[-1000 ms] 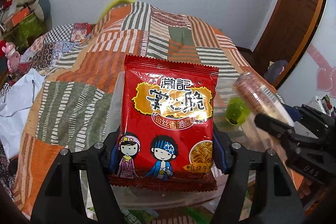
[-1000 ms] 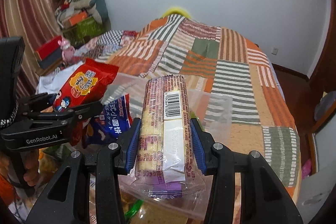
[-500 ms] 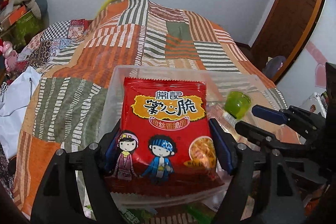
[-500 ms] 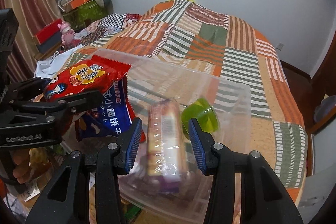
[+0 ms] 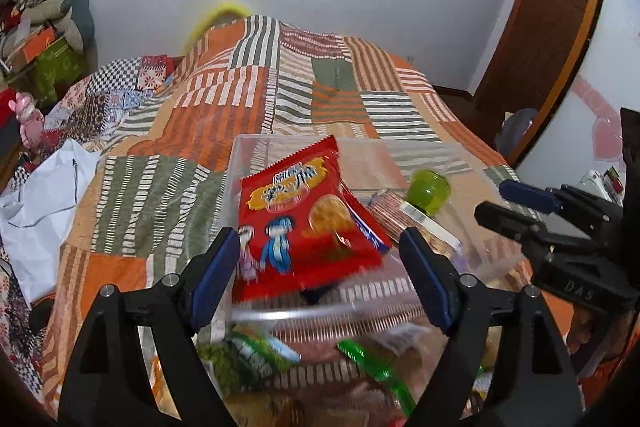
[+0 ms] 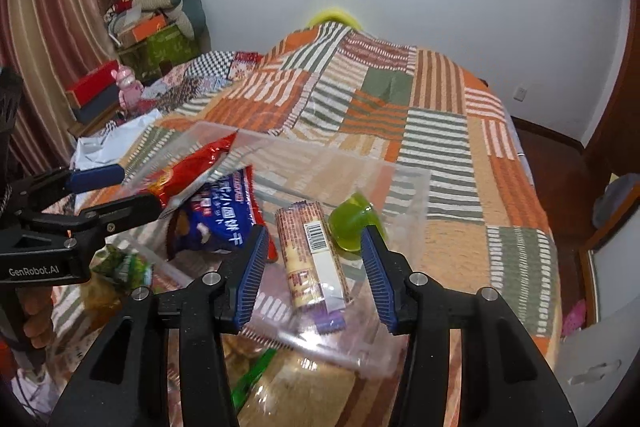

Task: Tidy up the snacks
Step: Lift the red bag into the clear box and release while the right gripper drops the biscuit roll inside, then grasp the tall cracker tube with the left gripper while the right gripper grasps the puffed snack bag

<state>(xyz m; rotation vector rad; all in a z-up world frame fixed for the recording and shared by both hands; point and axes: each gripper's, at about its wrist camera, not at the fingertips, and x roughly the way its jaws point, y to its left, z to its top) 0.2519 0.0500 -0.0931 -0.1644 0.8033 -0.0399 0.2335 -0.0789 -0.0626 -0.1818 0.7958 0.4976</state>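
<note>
A clear plastic bin sits on the quilted bed. In it lie a red noodle-snack bag, tilted and motion-blurred, a blue biscuit bag, a long cracker roll and a green jelly cup. My left gripper is open just behind the red bag, not touching it. My right gripper is open above the cracker roll, which lies free between the fingers.
Loose snack packets, green and tan, lie on the bed in front of the bin. A white bag lies left. Boxes and bedding are stacked by the far left wall.
Both grippers opened. The cracker roll dropped from the right gripper into the bin. The red bag left the left gripper and is falling, tilted, into the bin.
</note>
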